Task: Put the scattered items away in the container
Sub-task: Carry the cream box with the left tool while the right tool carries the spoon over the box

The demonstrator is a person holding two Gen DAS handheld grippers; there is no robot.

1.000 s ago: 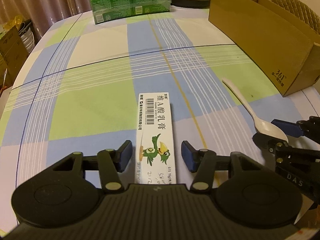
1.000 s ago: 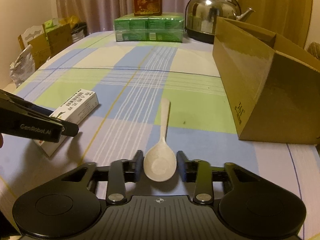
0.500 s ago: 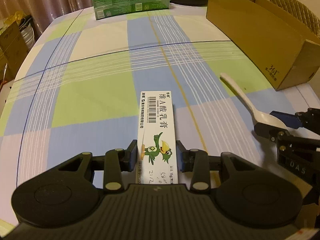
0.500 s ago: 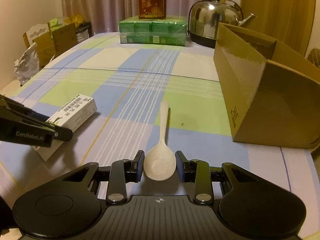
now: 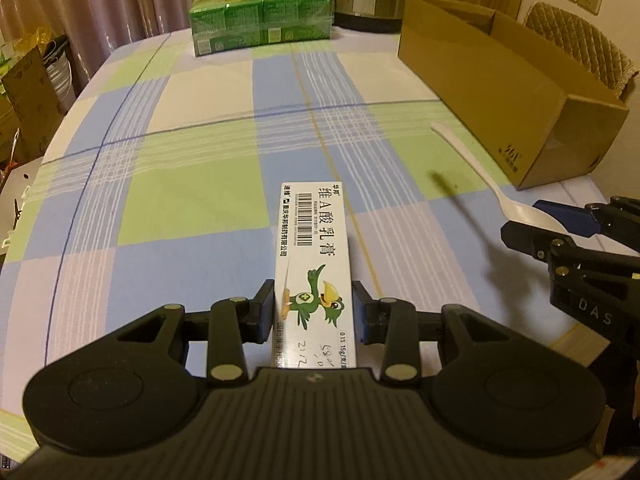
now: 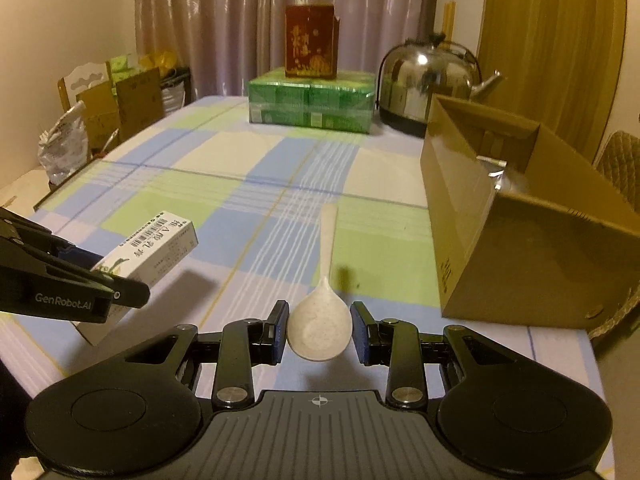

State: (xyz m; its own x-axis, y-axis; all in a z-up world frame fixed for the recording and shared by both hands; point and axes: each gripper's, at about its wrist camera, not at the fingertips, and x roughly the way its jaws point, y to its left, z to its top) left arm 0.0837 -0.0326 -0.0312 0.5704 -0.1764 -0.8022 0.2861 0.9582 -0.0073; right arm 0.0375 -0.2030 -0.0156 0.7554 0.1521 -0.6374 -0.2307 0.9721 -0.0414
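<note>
My left gripper (image 5: pixel 314 312) is shut on a white ointment box (image 5: pixel 314 256) with a green bird print and holds it lifted off the checked tablecloth. The box also shows in the right wrist view (image 6: pixel 154 246). My right gripper (image 6: pixel 319 334) is shut on the bowl of a white spoon (image 6: pixel 320 324) and holds it above the cloth, handle pointing away. The spoon shows in the left wrist view (image 5: pixel 492 184) too. The open cardboard box (image 6: pixel 516 236) stands to the right, also in the left wrist view (image 5: pixel 508 88).
At the far end stand a green shrink-wrapped pack (image 6: pixel 312 102) with a red carton (image 6: pixel 310 42) on top, and a steel kettle (image 6: pixel 430 80). Cartons and bags (image 6: pixel 104 108) sit beyond the table's left edge. A chair (image 5: pixel 580 52) stands behind the cardboard box.
My left gripper has closed on the ointment box. Both grippers have risen with their items, and shadows now show on the cloth under the spoon and the box.
</note>
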